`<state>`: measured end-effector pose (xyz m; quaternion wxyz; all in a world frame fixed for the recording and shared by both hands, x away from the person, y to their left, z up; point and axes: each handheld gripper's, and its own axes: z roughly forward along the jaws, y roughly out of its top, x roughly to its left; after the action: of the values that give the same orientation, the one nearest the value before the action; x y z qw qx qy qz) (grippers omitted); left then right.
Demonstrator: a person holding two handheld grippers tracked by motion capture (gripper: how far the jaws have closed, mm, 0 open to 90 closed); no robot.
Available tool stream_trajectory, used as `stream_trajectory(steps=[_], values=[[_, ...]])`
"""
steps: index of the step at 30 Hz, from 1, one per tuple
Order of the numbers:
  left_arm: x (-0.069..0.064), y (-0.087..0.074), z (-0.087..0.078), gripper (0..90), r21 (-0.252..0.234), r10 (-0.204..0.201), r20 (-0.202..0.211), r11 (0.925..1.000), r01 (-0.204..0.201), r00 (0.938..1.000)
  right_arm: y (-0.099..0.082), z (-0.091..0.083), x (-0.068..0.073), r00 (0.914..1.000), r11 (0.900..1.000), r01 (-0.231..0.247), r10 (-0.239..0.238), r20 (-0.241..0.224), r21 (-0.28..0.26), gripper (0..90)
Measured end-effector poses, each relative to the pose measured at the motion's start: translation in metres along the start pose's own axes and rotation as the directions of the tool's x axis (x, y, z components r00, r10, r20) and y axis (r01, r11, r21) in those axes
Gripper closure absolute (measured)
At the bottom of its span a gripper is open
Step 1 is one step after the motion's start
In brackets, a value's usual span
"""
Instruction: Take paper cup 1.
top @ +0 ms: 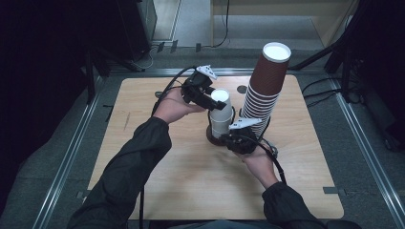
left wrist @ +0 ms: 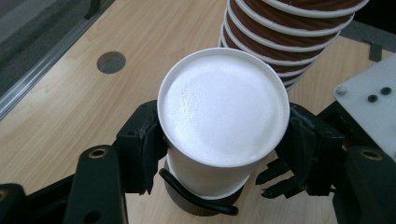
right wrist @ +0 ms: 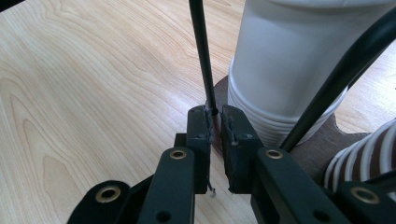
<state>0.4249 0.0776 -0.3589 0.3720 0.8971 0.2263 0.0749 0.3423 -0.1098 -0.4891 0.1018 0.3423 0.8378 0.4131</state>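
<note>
Overhead, smooth round white cup [left wrist: 223,109]

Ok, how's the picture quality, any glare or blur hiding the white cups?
High view: dim and dark at the edges, the pale wooden table evenly lit, the stack of white paper cups sharp. Left gripper view: the top cup's flat white bottom glares, nearly washed out, and the tall stack of brown ribbed paper cups is slightly soft. Right gripper view: the near claw is soft, the wood grain crisp.

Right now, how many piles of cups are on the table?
2: a short white cup stack at the middle, gripped by the left gripper, and a tall brown cup stack leaning right behind it.
</note>
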Motion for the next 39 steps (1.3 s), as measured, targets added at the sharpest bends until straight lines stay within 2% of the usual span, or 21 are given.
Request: stream_trajectory(steps=[5, 8, 9, 12, 15, 20, 21, 24, 27, 30, 33, 36, 39], values=[[-0.001, 0.003, -0.001, 34.9, 0.001, 0.01, -0.006, 1.0, -0.01, 0.9999, -0.001, -0.002, -0.002, 1.0, 1.0, -0.004, 0.004, -0.006, 0.004, 81.8], [-0.001, 0.007, -0.007, 35.1, -0.03, 0.002, -0.024, 0.9995, -0.003, 0.9997, -0.001, -0.003, -0.003, 1.0, 1.0, -0.005, 0.005, -0.004, 0.006, 81.8], [-0.001, 0.009, -0.009, 35.2, -0.032, 0.001, -0.016, 0.9995, -0.001, 0.9999, -0.001, -0.003, -0.003, 1.0, 1.0, -0.005, 0.005, -0.003, 0.005, 81.8], [-0.001, 0.011, -0.014, 35.2, -0.024, 0.01, -0.025, 0.9997, -0.011, 0.9996, -0.001, -0.004, -0.003, 0.9999, 1.0, -0.005, 0.005, -0.009, 0.005, 81.8], [0.001, 0.011, -0.021, 35.2, -0.036, 0.0, -0.021, 0.9994, 0.0, 0.9998, -0.001, -0.007, -0.003, 0.9997, 1.0, -0.004, 0.004, -0.023, 0.003, 80.3], [-0.001, 0.008, -0.036, 35.3, -0.034, 0.0, -0.019, 0.9994, -0.001, 0.9998, -0.001, -0.014, -0.001, 0.997, 0.9999, 0.011, -0.01, -0.076, 0.002, 74.6], [-0.001, 0.007, -0.038, 35.3, -0.036, 0.002, -0.018, 0.9993, -0.003, 0.9998, -0.001, -0.02, -0.001, 0.9937, 0.9994, 0.033, -0.033, -0.107, -0.006, 70.9], [-0.004, 0.005, -0.05, 35.3, -0.03, 0.018, -0.011, 0.9994, -0.018, 0.9998, -0.002, -0.026, 0.001, 0.9915, 0.9985, 0.054, -0.055, -0.118, -0.006, 68.2], [-0.009, 0.002, -0.06, 35.2, -0.021, 0.032, -0.003, 0.9992, -0.033, 0.9995, -0.002, -0.039, 0.002, 0.9812, 0.9964, 0.083, -0.085, -0.173, -0.017, 61.1], [-0.015, -0.002, -0.068, 35.2, -0.018, 0.051, -0.004, 0.9985, -0.051, 0.9987, -0.003, -0.045, 0.003, 0.9773, 0.9953, 0.093, -0.097, -0.189, -0.028, 59.5], [-0.021, -0.009, -0.075, 35.2, -0.039, 0.054, 0.004, 0.9978, -0.054, 0.9985, -0.002, -0.053, 0.003, 0.9702, 0.9934, 0.105, -0.113, -0.215, -0.048, 55.9], [-0.027, -0.016, -0.079, 35.2, -0.047, 0.06, 0.008, 0.9971, -0.06, 0.9982, -0.001, -0.059, 0.004, 0.9627, 0.9894, 0.132, -0.143, -0.23, -0.061, 52.8], [-0.033, -0.024, -0.08, 35.1, -0.044, 0.069, 0.024, 0.9968, -0.068, 0.9974, 0.001, -0.064, 0.005, 0.9524, 0.9869, 0.144, -0.158, -0.261, -0.074, 45.4]])
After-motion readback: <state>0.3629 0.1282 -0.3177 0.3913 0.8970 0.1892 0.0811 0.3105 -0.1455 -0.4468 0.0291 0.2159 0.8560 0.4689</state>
